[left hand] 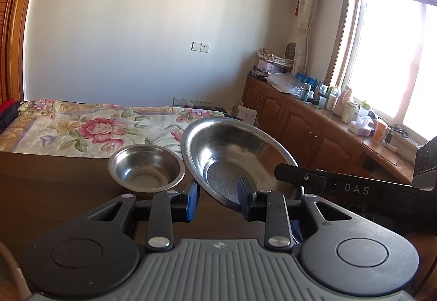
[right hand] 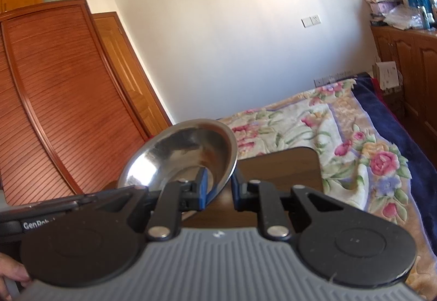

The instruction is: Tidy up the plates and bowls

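Note:
A wide, shallow steel plate (left hand: 232, 153) hangs tilted above the dark wooden table (left hand: 54, 191), held from two sides. My left gripper (left hand: 218, 197) is shut on its near rim, one blue pad inside the plate and the other outside. My right gripper (right hand: 220, 183) is shut on the plate (right hand: 185, 153) at its other rim, and one of its black fingers (left hand: 289, 172) reaches in from the right in the left wrist view. A small steel bowl (left hand: 147, 170) stands upright on the table just left of the plate.
Past the table's far edge (right hand: 286, 167) lies a bed with a floral blanket (left hand: 90, 126). A wooden cabinet (left hand: 300, 121) crowded with bottles runs under the window on the right. Tall wooden wardrobe doors (right hand: 54, 99) stand at the left. A hand (right hand: 11, 273) shows at the lower left.

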{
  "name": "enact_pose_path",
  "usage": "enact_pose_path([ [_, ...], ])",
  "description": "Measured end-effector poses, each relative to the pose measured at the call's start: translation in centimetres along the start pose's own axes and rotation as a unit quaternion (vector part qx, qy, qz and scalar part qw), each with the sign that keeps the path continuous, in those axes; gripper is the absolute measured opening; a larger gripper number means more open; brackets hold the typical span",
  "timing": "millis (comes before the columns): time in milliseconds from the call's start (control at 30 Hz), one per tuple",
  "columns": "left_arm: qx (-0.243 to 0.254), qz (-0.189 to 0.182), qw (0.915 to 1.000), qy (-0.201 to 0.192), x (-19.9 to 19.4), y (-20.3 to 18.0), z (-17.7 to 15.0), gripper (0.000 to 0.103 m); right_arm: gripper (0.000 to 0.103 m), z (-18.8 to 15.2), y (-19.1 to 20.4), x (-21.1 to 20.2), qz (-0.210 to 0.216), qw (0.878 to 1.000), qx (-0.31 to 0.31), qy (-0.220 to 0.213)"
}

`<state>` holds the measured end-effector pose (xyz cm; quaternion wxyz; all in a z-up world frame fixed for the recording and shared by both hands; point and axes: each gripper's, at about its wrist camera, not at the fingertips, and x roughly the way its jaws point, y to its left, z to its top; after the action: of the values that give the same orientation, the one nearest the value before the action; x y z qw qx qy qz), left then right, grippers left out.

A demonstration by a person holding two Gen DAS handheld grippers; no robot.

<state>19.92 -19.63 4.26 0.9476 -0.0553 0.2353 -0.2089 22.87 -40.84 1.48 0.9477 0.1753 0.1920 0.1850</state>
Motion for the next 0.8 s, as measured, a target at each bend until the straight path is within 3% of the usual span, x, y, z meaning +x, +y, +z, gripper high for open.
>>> enact_pose_path([
  [333, 0.017, 0.007, 0.9998, -0.011, -5.7, 3.7, -0.3, 0.033, 0.02, -0.7, 4.6, -0.3, 0.029, 0.999, -0.014, -0.003],
  [800, 0.016, 0.035, 0.9992, -0.004, -11.4, 9.9, -2.1, 0.033, 0.02, -3.8, 11.5, 1.6, 0.085, 0.995, -0.038, 0.028],
])
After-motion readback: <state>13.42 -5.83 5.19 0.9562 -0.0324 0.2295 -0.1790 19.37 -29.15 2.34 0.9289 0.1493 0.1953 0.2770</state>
